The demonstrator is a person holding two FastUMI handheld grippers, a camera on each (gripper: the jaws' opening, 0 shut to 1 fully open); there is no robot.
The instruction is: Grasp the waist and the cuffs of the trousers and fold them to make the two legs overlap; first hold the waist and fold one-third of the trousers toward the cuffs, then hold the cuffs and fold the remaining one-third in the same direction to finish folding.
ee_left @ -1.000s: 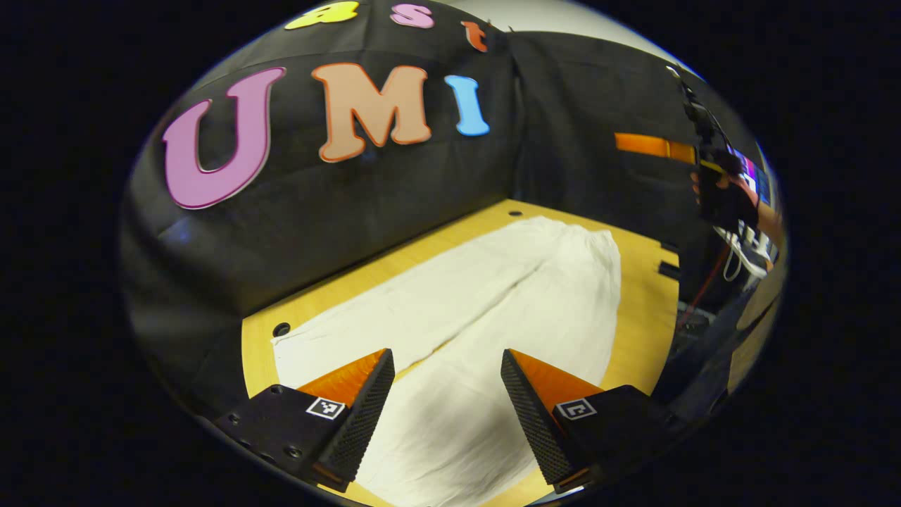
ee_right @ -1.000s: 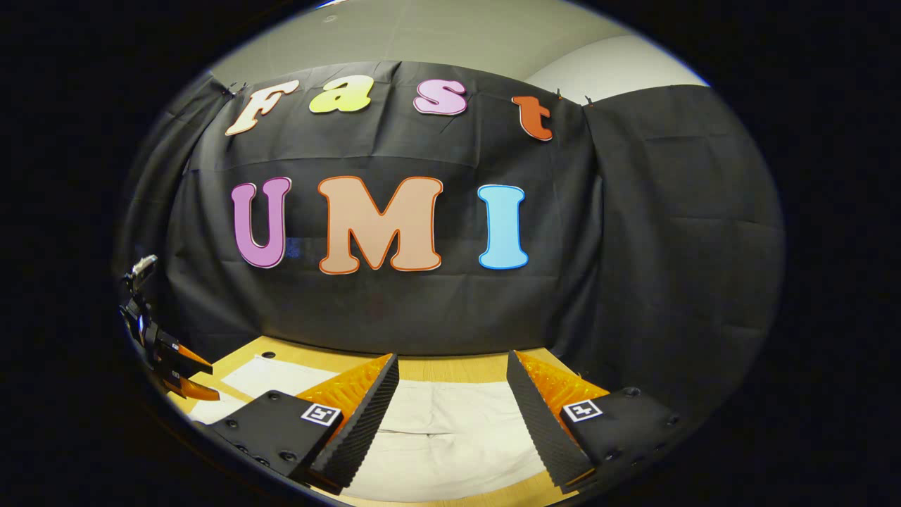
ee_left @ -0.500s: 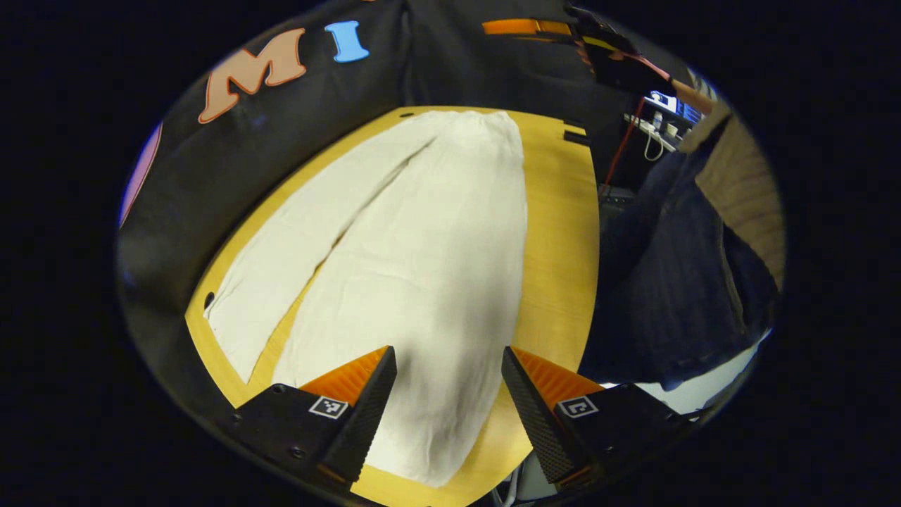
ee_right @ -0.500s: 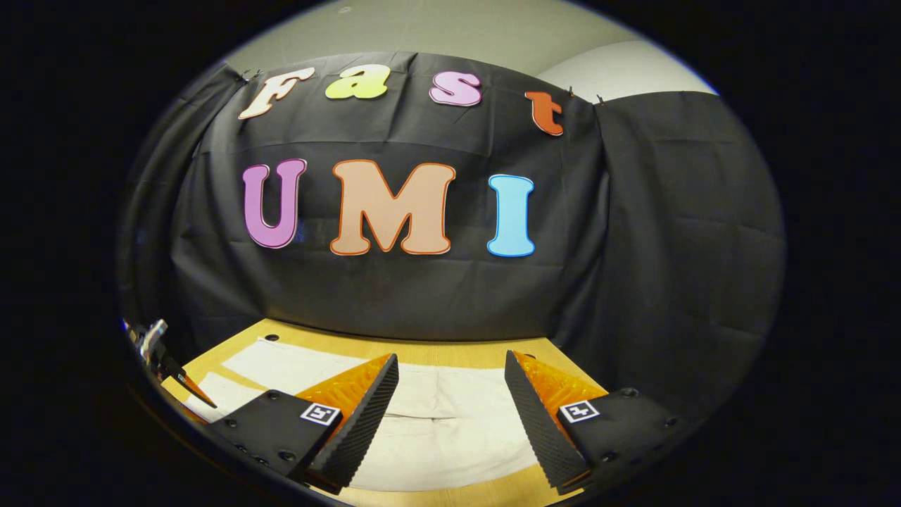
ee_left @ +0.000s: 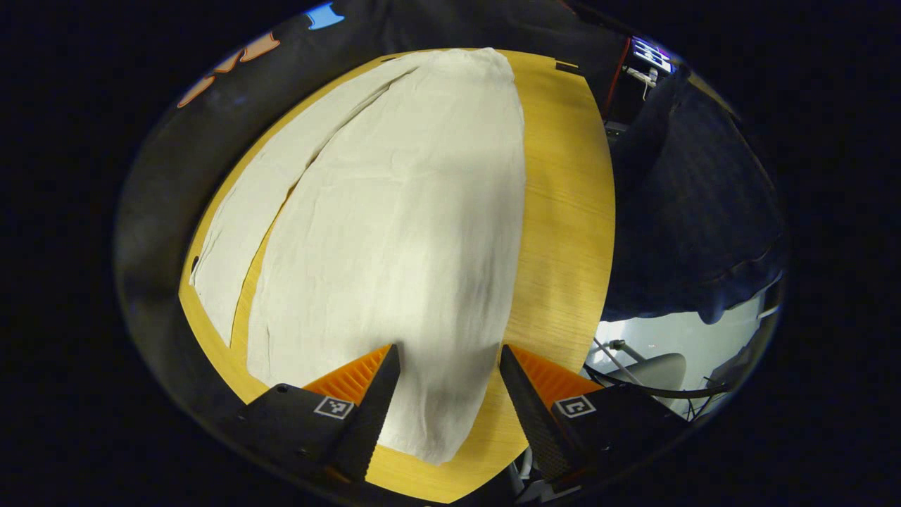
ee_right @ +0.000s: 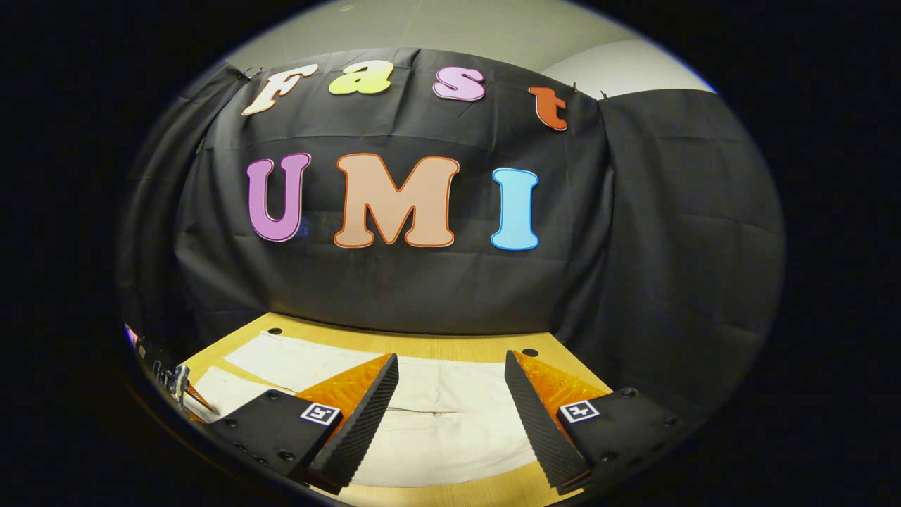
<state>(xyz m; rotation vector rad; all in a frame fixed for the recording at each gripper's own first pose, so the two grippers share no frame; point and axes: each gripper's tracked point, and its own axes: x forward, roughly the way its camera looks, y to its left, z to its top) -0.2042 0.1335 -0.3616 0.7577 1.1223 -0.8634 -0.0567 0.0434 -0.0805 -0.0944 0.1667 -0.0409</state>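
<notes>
White trousers (ee_left: 394,211) lie flat along the wooden table (ee_left: 563,211), the two legs side by side with a narrow gap between them. My left gripper (ee_left: 445,401) hangs open above the cuff end of the nearer leg, with nothing between its fingers. In the right gripper view the trousers (ee_right: 450,429) spread across the table below my right gripper (ee_right: 450,415), which is open and held above the cloth. The left gripper (ee_right: 176,380) shows small at that view's far left edge.
Black cloth walls close the back and the side of the table (ee_right: 436,348). A person in dark clothing (ee_left: 690,211) stands at the table's long side. A grey chair (ee_left: 647,370) sits on the floor beyond the table's edge. Small holes (ee_right: 530,352) mark the tabletop corners.
My left gripper has tilted down and swung toward the cuff end, so the trousers now run lengthwise below it. My right gripper has risen and tipped slightly, staying open.
</notes>
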